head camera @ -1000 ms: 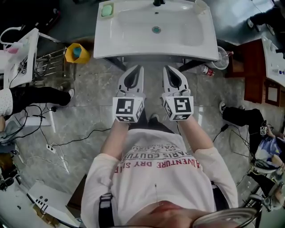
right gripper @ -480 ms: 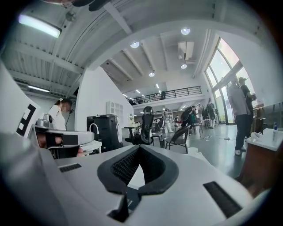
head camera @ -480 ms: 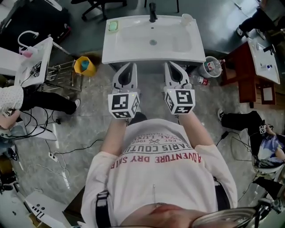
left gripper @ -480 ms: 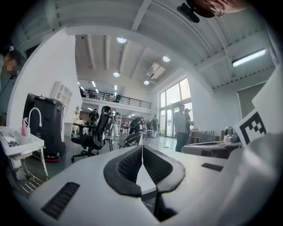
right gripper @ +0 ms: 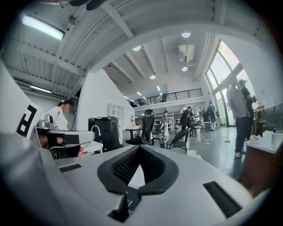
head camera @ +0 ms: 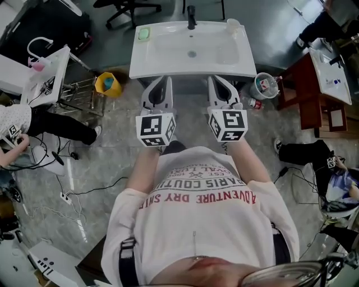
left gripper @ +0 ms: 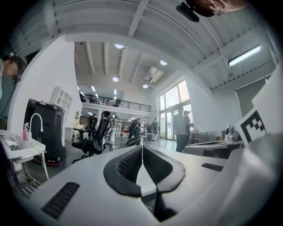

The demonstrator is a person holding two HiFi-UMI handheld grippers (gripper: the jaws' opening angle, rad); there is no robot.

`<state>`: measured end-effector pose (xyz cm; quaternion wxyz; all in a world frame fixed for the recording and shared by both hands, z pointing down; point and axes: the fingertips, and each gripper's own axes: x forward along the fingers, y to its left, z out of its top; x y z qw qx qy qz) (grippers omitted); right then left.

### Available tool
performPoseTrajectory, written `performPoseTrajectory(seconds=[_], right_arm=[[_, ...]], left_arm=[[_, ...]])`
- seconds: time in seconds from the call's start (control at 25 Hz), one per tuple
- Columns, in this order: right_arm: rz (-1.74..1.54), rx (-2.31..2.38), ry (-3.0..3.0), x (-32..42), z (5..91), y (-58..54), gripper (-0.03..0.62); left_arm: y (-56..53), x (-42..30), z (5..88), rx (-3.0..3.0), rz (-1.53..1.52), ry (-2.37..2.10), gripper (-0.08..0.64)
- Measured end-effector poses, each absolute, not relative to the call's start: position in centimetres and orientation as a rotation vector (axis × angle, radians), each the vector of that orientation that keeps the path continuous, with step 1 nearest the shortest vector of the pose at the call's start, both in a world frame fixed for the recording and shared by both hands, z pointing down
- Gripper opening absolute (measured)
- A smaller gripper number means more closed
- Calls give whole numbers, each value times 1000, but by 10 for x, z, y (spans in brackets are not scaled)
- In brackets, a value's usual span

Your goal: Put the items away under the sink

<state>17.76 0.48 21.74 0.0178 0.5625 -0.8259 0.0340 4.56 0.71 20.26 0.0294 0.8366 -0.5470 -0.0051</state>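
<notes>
A white sink (head camera: 168, 64) stands in front of me, seen from above in the head view. On its rim lie a green soap pad (head camera: 144, 33) at the far left and a pale cup (head camera: 233, 24) at the far right, beside a dark faucet (head camera: 192, 15). My left gripper (head camera: 159, 82) and right gripper (head camera: 219, 80) are held side by side, level, at the sink's front edge. Both are shut with nothing between the jaws. In the left gripper view the left gripper (left gripper: 142, 148) points over the room, as does the right gripper (right gripper: 138, 148) in its own view.
A yellow bucket (head camera: 107, 84) stands on the floor left of the sink. A clear tub (head camera: 265, 85) and a bottle (head camera: 253, 103) lie to its right. A second white stand (head camera: 42, 78), cables, a wooden cabinet (head camera: 305, 92) and seated people surround me.
Both grippers have risen together and come to the sink's front edge. The view has lifted, so the sink looks smaller and more of the room shows.
</notes>
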Motion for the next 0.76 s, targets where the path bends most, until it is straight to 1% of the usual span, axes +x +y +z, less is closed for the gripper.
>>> performPoseTrajectory(seconds=[0.76], right_arm=[[106,1700,-2549,178,227,5,25]], left_arm=[[4,52,216,2581,74,-1632,28]])
